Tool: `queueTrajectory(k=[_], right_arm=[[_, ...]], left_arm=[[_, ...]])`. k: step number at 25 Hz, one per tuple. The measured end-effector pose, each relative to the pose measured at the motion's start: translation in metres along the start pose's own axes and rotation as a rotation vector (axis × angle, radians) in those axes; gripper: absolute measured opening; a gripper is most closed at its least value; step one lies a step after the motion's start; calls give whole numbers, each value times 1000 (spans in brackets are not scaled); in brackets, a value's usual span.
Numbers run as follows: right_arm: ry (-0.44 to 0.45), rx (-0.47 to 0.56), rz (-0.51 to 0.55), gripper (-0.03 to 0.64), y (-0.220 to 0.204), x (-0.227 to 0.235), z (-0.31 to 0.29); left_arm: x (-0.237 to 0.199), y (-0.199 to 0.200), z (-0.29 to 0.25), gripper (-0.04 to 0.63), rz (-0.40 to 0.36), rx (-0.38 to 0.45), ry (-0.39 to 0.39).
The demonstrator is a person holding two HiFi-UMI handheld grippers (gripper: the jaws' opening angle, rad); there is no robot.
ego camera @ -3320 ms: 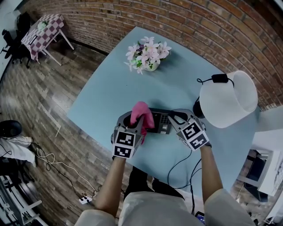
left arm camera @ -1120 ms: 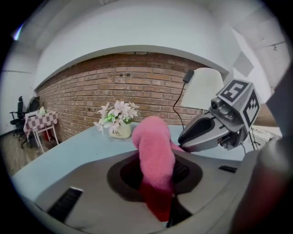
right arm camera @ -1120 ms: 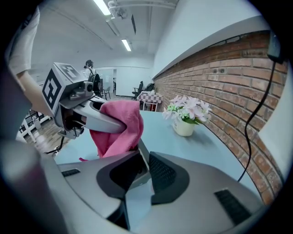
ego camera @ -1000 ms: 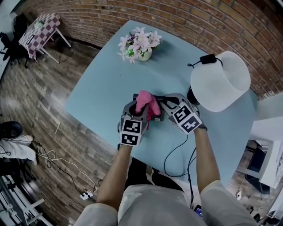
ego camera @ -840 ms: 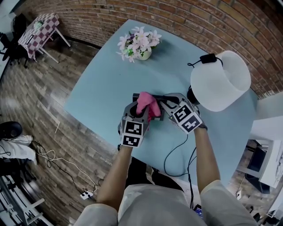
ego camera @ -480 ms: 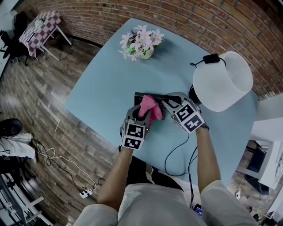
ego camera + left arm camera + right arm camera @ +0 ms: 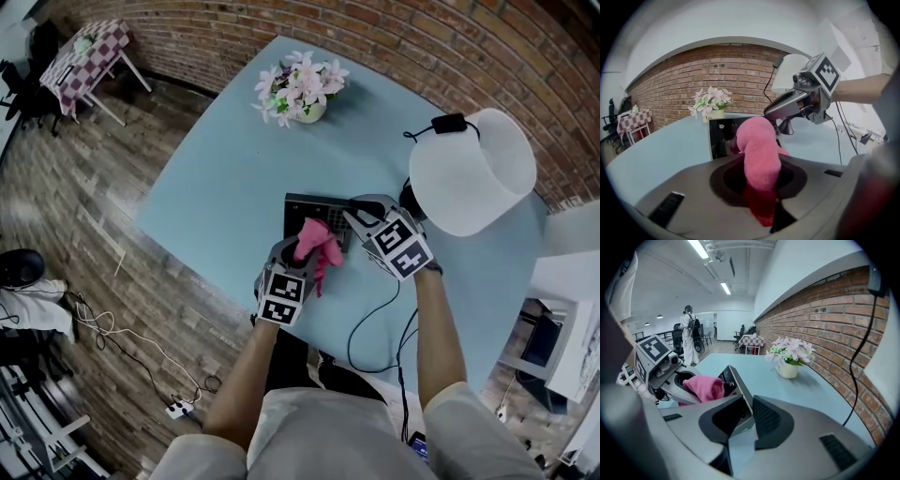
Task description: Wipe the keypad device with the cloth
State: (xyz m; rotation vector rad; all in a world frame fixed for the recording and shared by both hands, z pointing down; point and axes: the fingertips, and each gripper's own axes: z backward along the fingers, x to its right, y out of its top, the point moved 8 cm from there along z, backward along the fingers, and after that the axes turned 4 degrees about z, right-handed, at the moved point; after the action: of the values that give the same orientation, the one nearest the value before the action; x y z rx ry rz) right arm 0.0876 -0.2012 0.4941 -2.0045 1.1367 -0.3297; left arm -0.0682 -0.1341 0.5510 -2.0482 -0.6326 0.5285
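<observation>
Pinching a pink cloth [image 7: 315,240], the left gripper [image 7: 302,258] has both jaws pressed on it. The cloth sticks up out of the jaws in a soft lump, and a bit of it hangs down. The right gripper [image 7: 359,208] has its jaws squeezed on the edge of the keypad device [image 7: 302,208]. In the right gripper view that thin edge sits right between the two jaws.

From the head view, the keypad device lies flat on the blue table [image 7: 234,159], at 12 o'clock from the left gripper. The cloth lies over the 6 o'clock edge of the device. I cannot tell if it really presses on it. The right gripper is at the 3 o'clock end of the device, just beside the cloth.

A pot of flowers [image 7: 302,86] stands well away at 12 o'clock from the device. A big white lamp [image 7: 469,169] stands at 2 o'clock, near the right gripper. A black cord [image 7: 373,337] runs along the table at 5 o'clock. A brick wall [image 7: 394,47] is past the table at 12 o'clock. A small table [image 7: 82,61] with a checked cover is far off at 10 o'clock.
</observation>
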Motion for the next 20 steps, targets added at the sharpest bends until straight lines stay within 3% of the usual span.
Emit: queueTrajectory(k=[7, 11, 14, 17, 20], right_arm=[[-2, 5, -6, 95, 0, -1, 1], [-8, 14, -20, 97, -1, 0, 0], [-13, 16, -18, 97, -2, 1, -2], [-8, 9, 5, 95, -2, 0, -3], [-17, 26, 18, 91, -2, -1, -1]], left_arm=[[3, -16, 3, 121, -15, -43, -18], [5, -31, 4, 119, -14, -115, -56], [3, -45, 3, 121, 31, -164, -106], [-2, -42, 10, 117, 80, -136, -128], [-2, -10, 24, 117, 71, -40, -134]])
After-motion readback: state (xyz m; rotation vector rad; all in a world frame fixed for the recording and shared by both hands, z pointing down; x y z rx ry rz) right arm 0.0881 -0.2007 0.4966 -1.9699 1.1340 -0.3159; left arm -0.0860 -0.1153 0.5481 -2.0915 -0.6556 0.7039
